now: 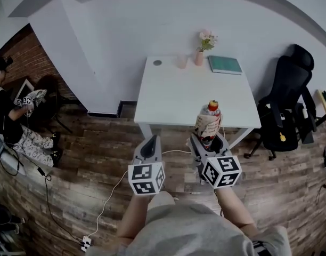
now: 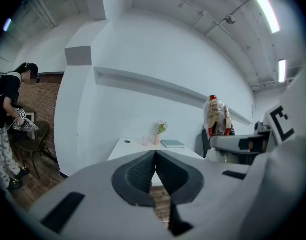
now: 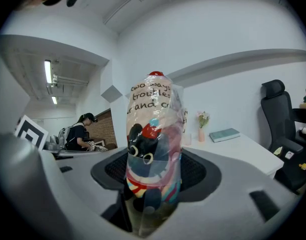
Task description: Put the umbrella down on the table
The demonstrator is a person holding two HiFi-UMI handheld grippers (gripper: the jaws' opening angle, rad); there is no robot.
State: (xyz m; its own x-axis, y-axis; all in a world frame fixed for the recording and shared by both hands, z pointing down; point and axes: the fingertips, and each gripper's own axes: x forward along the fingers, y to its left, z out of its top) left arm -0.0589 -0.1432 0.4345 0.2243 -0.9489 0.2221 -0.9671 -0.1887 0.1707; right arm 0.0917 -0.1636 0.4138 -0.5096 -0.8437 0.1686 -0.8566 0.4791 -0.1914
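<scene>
Head view: my left gripper (image 1: 151, 141) empty, my right gripper (image 1: 209, 141) carrying the umbrella (image 1: 208, 122), white counter (image 1: 173, 103) ahead.
On the left, the fingers (image 2: 138, 174) are pressed together, tips meeting, nothing between them. To the right, the other fingers (image 3: 195, 171) are spread wide and pinch the folded umbrella, which stands upright between them in a clear printed wrap, red cap on top. The counter lies beyond both sets of fingers, apart from them; the wooden floor (image 1: 99, 159) is below.
</scene>
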